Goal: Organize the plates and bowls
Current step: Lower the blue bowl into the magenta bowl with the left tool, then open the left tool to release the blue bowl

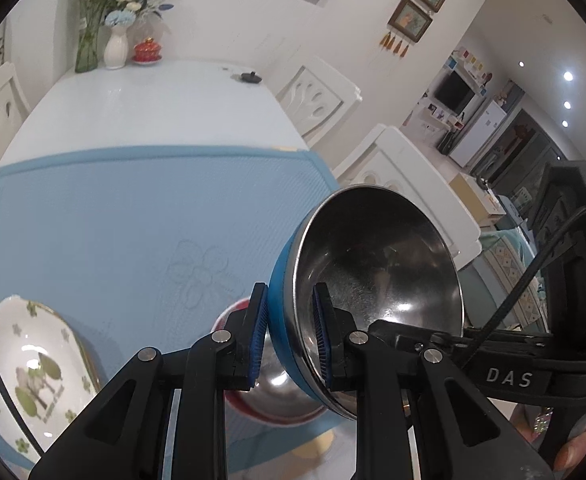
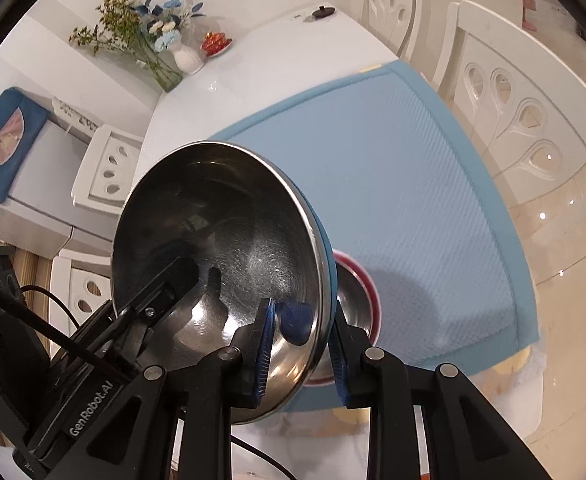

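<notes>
Both grippers grip one steel bowl with a blue outside (image 1: pixel 377 280) by opposite sides of its rim and hold it tilted above the blue mat (image 1: pixel 133 220). My left gripper (image 1: pixel 289 340) is shut on the rim. My right gripper (image 2: pixel 301 352) is shut on the opposite rim of the same bowl (image 2: pixel 221 248). Under it a red-rimmed steel bowl (image 2: pixel 357 296) sits on the mat, also in the left wrist view (image 1: pixel 277 392). A white plate with green flowers (image 1: pixel 33 372) lies at the mat's left.
The white table (image 1: pixel 153 100) carries a green glass vase (image 1: pixel 87 48), a white vase (image 1: pixel 115 48), a red lidded dish (image 1: pixel 147 51) and a small black object (image 1: pixel 249 77) at its far end. White chairs (image 2: pixel 513 112) stand around it.
</notes>
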A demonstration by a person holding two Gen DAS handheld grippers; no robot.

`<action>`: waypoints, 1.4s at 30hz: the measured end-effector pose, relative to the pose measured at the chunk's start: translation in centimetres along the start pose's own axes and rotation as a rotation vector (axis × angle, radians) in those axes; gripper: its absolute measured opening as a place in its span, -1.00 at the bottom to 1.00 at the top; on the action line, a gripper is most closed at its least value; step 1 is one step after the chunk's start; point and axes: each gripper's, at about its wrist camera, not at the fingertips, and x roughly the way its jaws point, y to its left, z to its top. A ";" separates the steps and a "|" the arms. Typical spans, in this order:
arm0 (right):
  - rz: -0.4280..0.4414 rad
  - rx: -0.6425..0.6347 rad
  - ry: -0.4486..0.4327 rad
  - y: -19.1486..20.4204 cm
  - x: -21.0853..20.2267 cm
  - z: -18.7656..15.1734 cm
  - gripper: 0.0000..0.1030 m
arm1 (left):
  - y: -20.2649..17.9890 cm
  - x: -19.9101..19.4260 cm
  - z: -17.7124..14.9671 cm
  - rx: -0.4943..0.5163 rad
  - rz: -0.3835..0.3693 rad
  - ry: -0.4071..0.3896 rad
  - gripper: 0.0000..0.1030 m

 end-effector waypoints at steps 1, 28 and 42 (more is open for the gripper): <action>-0.001 0.000 0.006 0.0 0.2 -0.2 -0.52 | 0.1 0.1 -0.2 -0.001 0.001 0.004 -0.65; -0.007 0.107 0.179 -4.3 5.8 -3.2 -0.49 | 0.1 4.8 -4.5 0.047 0.079 0.158 -0.62; -0.004 0.118 0.183 -5.1 6.0 -3.4 -0.49 | 1.1 5.0 -4.1 0.063 0.170 0.151 -0.36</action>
